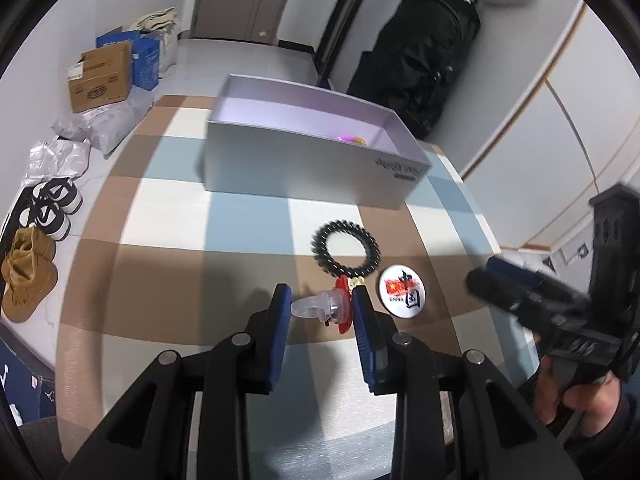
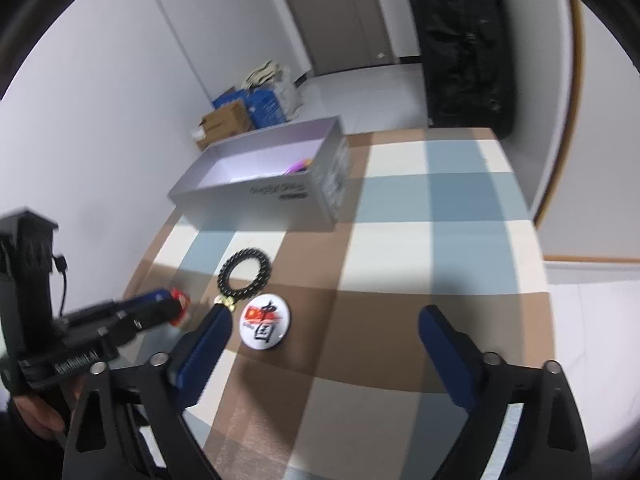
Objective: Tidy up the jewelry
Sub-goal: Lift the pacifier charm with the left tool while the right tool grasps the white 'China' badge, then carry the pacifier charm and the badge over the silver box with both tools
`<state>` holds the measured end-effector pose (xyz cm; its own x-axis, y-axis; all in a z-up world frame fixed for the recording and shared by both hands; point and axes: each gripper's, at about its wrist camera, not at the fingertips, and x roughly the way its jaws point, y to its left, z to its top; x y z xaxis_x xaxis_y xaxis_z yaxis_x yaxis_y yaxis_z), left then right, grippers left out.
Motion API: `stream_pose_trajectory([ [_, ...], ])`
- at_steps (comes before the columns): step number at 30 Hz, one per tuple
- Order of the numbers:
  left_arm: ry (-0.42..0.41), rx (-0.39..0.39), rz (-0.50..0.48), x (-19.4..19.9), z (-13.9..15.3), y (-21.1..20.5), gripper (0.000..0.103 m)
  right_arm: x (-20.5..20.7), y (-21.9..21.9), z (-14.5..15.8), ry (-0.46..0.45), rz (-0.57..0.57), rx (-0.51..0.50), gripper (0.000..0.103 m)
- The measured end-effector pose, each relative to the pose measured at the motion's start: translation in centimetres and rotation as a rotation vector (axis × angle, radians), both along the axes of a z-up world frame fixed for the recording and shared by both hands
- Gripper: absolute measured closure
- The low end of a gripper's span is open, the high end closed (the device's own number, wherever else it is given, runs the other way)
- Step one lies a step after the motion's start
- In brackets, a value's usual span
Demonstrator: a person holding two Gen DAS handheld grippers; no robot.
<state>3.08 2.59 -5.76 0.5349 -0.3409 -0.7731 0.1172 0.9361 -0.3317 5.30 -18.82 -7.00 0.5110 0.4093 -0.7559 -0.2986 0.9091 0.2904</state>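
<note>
Gripped between left gripper (image 1: 320,304) pads: clear toy ring (image 1: 320,307), red-topped. Clear part hidden in right view. Right gripper (image 2: 326,328) spread wide, empty.

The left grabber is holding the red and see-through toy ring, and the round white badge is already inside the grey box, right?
Not quite. The left gripper does hold the red and clear ring, but the round white badge is not in the grey box. The right wrist view shows it lying on the checked tablecloth, beside the black bead bracelet.
</note>
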Motion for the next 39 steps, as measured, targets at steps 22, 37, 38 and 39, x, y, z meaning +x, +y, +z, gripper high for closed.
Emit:
stream_pose_trajectory([
  [22,-0.011,-0.062,0.089,0.4,0.1,3.4,0.078,-0.1,8.1,-2.6,-0.046,0.217,-0.296,0.051],
  [37,-0.031,-0.052,0.073,0.5,0.5,2.7,0.078,0.2,7.3,-2.2,-0.034,0.199,-0.237,0.061],
  [38,-0.034,-0.054,0.074,0.5,0.6,2.7,0.078,0.3,7.2,-2.1,-0.030,0.194,-0.225,0.061],
  [39,-0.036,-0.055,0.075,0.6,0.7,2.6,0.078,0.4,7.1,-2.1,-0.028,0.190,-0.217,0.061],
])
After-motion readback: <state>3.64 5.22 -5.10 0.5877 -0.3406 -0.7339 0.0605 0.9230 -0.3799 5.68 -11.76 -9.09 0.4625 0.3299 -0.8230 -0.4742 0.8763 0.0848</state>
